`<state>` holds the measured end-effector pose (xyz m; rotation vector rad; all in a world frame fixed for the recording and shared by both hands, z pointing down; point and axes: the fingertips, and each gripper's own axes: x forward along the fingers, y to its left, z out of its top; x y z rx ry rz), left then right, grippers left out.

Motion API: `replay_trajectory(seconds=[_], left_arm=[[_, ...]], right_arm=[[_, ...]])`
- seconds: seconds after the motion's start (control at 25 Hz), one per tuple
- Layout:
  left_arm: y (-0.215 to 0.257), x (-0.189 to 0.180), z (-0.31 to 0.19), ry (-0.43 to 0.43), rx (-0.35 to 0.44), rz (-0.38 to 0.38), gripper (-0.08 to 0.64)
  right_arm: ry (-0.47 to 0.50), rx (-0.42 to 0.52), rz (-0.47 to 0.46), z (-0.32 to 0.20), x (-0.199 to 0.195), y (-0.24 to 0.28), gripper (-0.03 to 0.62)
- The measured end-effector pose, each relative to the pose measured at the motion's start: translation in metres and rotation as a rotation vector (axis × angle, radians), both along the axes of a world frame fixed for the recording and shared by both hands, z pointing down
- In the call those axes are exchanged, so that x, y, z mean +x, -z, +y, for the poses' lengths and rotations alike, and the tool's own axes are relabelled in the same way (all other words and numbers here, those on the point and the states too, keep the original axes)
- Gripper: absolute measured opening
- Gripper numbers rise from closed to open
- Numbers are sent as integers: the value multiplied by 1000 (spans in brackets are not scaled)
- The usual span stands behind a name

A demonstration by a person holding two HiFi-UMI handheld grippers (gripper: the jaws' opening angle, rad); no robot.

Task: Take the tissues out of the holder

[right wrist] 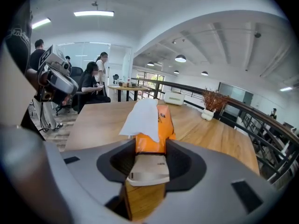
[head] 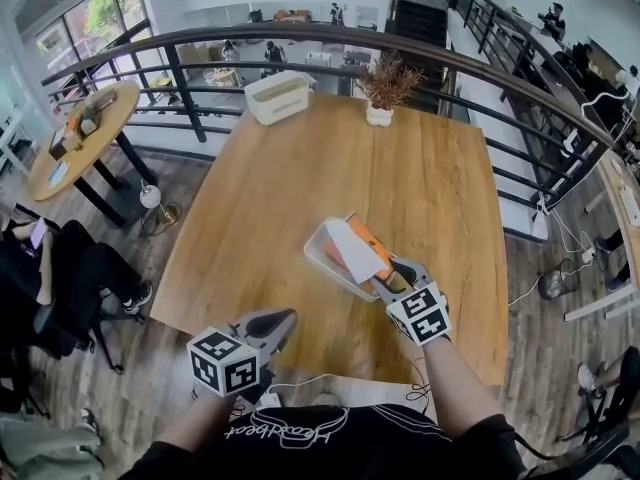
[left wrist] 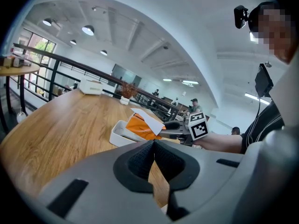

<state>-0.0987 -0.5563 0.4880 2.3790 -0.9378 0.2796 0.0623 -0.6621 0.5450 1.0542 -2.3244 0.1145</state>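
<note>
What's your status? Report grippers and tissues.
Right gripper jaws clamped on tissue pack. Pack tilted up, lower end in holder. Left gripper shut, empty. Nothing blocking.

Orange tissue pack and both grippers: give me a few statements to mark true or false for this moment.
1. The right gripper is shut on the orange tissue pack. True.
2. The left gripper grips the white holder. False: its jaws are together on nothing, and it sits near the table's near edge, apart from the holder.
3. A white tissue sticks out of the pack. True.
4. The potted plant stands right beside the holder. False: it stands at the table's far edge.
</note>
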Motion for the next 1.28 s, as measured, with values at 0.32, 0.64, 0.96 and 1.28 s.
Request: replay_trajectory(seconds=[0.32, 0.64, 0.96, 1.28], left_arm=[[26, 6, 41, 5, 51, 19, 12], [73, 33, 119, -11, 133, 77, 12], [113, 76, 235, -45, 209, 123, 12], [117, 107, 357, -64, 240, 149, 12]], right_arm=[[-26, 89, -136, 59, 8, 66, 183], [-41, 136, -328, 176, 37, 133, 183], [-30, 193, -418, 323, 77, 179, 183], [23, 170, -449, 456, 90, 163, 183]])
